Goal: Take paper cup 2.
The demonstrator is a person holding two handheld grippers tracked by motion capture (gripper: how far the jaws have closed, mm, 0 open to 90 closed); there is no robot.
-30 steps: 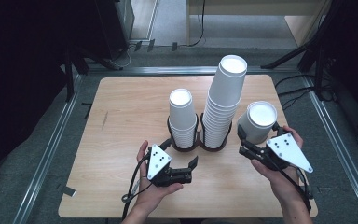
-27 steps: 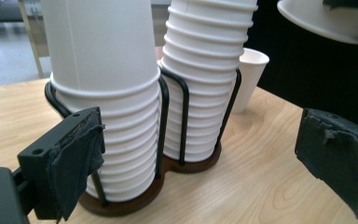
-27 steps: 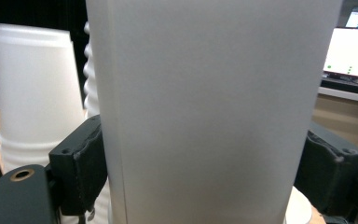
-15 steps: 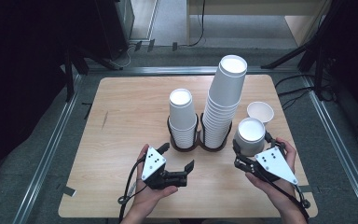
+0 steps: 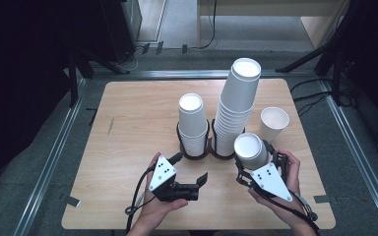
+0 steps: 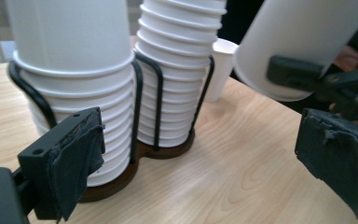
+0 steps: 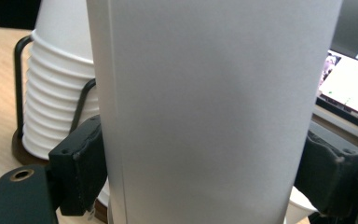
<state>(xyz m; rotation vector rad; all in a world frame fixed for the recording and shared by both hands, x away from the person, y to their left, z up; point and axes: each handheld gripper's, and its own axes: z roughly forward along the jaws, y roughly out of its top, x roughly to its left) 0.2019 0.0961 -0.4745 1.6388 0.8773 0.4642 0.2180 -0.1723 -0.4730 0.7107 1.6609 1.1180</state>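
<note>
Two stacks of upturned white paper cups stand in a black wire holder [image 5: 197,155] at mid-table: a short stack [image 5: 193,123] [image 6: 70,93] and a tall stack [image 5: 236,108] [image 6: 177,70]. My right gripper [image 5: 256,160] [image 7: 205,172] is shut on a single white cup [image 5: 250,150] [image 7: 205,93], held tilted in front of the tall stack. That cup [image 6: 298,42] also appears in the left gripper view. My left gripper [image 5: 191,168] [image 6: 205,163] stands open near the front edge, aimed at the holder, with nothing between its pads.
One white cup [image 5: 273,123] [image 6: 219,70] stands mouth-up on the wooden table [image 5: 128,123], right of the tall stack. A metal frame [image 5: 61,147] runs round the table. Cables and dark stands lie on the floor beyond.
My right gripper has carried its cup down and toward the front left, uncovering the mouth-up cup behind it. The left gripper has stayed put.
</note>
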